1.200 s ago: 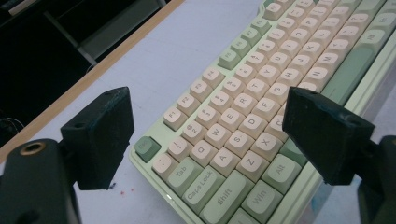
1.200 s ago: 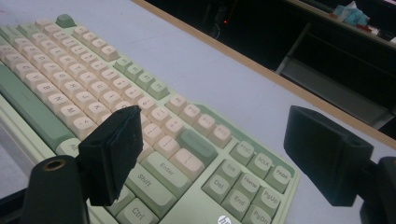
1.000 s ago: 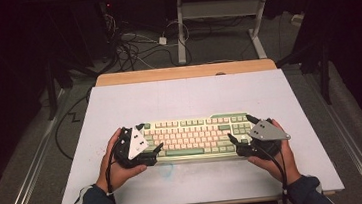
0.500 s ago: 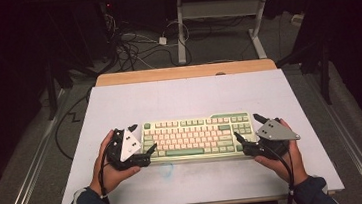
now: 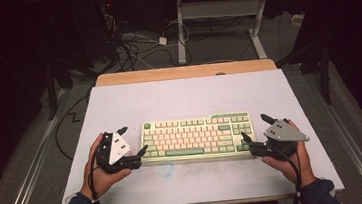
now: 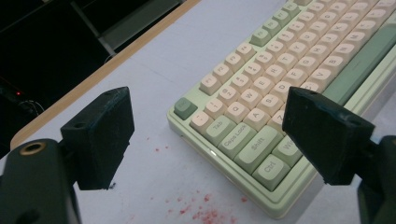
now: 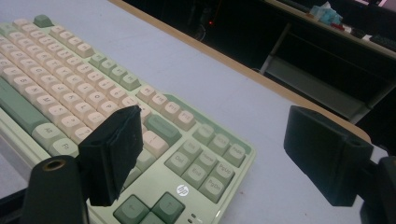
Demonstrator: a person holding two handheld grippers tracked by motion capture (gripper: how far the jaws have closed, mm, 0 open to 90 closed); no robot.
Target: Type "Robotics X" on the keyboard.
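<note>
A green and cream keyboard (image 5: 197, 137) lies in the middle of the white table (image 5: 188, 93), with lots of bare top toward 12 o'clock. The left gripper (image 5: 131, 141) sits at its 9 o'clock end and the right gripper (image 5: 255, 127) at 3 o'clock, both wide open, holding nothing. Small red specks (image 6: 205, 212) dot the table by the keyboard's left corner.

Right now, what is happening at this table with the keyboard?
A person sits at a white table with a pair of tongs in each hand. A cream and green keyboard lies flat between them. The left tongs are open at the keyboard's left end, and the right tongs are open at its right end. Neither pair grips the keyboard. Some red specks mark the table near its left corner.
</note>
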